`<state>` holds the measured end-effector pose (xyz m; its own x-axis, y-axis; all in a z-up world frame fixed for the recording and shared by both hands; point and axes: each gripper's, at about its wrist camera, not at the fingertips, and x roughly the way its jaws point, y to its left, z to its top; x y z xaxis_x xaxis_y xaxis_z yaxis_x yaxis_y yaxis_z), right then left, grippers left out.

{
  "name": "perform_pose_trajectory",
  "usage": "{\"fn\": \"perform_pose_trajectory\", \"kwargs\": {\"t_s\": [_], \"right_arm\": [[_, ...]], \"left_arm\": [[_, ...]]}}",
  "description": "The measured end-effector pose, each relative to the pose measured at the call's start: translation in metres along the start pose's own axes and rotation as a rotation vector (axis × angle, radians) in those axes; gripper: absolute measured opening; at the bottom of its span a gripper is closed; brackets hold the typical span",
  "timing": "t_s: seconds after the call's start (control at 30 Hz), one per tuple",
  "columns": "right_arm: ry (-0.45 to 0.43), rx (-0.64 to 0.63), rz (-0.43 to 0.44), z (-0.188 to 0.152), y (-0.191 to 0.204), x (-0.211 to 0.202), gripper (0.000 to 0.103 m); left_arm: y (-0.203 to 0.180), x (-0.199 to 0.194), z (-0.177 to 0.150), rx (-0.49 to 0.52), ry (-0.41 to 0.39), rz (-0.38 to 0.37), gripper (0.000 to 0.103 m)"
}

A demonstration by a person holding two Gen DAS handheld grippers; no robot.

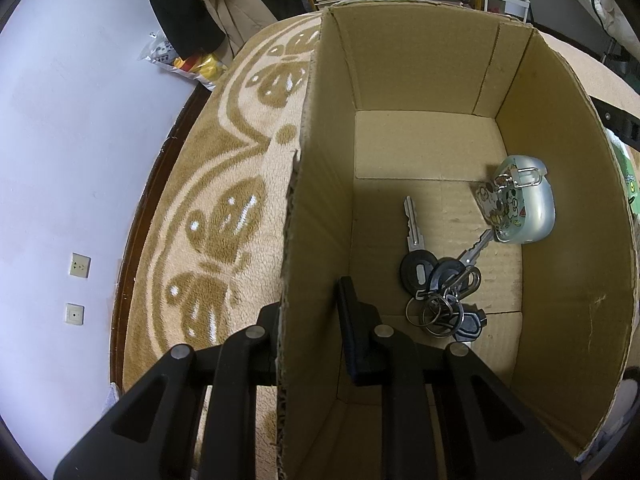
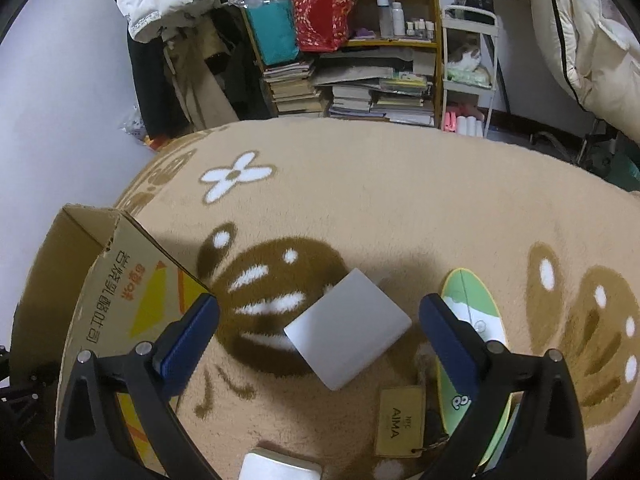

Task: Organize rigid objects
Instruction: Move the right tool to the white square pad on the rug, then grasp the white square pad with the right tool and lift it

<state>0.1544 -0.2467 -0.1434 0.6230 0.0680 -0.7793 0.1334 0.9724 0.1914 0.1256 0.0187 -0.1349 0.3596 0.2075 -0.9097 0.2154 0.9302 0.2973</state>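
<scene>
In the left wrist view, an open cardboard box [image 1: 424,64] stands on the tan patterned carpet. My left gripper [image 1: 308,300] is shut on the box's left wall, one finger outside and one inside. On the box floor lie a bunch of keys [image 1: 436,280] and a silvery case with a cartoon sticker [image 1: 528,208]. In the right wrist view, my right gripper [image 2: 320,308] is open just above a flat white square object [image 2: 348,328], which lies on the carpet between the fingers. The box [image 2: 100,300] is at the left.
A green oval card [image 2: 468,304] lies under the right finger. A tan tag marked AIMA [image 2: 400,420] and a white object [image 2: 280,468] lie nearer the camera. Shelves of books [image 2: 360,92] and hanging clothes stand beyond the carpet.
</scene>
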Motion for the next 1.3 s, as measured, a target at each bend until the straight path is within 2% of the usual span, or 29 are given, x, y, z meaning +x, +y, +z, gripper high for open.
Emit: {"fn": "perform_pose_trajectory", "kwargs": {"t_s": [0.1, 0.2, 0.37, 0.47, 0.87, 1.1, 1.3], "right_arm": [[0.008, -0.005, -0.002, 0.0, -0.002, 0.003, 0.103], [0.029, -0.007, 0.006, -0.002, -0.003, 0.008, 0.096], [0.034, -0.038, -0.013, -0.003, 0.0, 0.012, 0.095], [0.029, -0.045, -0.014, -0.002, 0.0, 0.013, 0.09], [0.017, -0.064, -0.021, 0.0, -0.003, 0.022, 0.09], [0.061, -0.05, 0.006, -0.001, -0.004, 0.027, 0.089], [0.122, -0.065, -0.014, -0.008, -0.001, 0.037, 0.086]], "left_arm": [[0.0, 0.0, 0.0, 0.001, -0.001, 0.001, 0.02], [0.0, 0.0, 0.0, 0.001, -0.001, 0.0, 0.02], [0.0, 0.0, 0.0, 0.001, -0.001, 0.001, 0.02], [0.0, 0.0, 0.0, 0.001, 0.0, 0.001, 0.02], [0.0, 0.0, 0.0, 0.001, 0.0, 0.001, 0.02], [-0.001, 0.001, -0.001, 0.003, -0.001, 0.002, 0.02], [-0.001, 0.001, -0.001, 0.004, -0.001, 0.003, 0.02]]}}
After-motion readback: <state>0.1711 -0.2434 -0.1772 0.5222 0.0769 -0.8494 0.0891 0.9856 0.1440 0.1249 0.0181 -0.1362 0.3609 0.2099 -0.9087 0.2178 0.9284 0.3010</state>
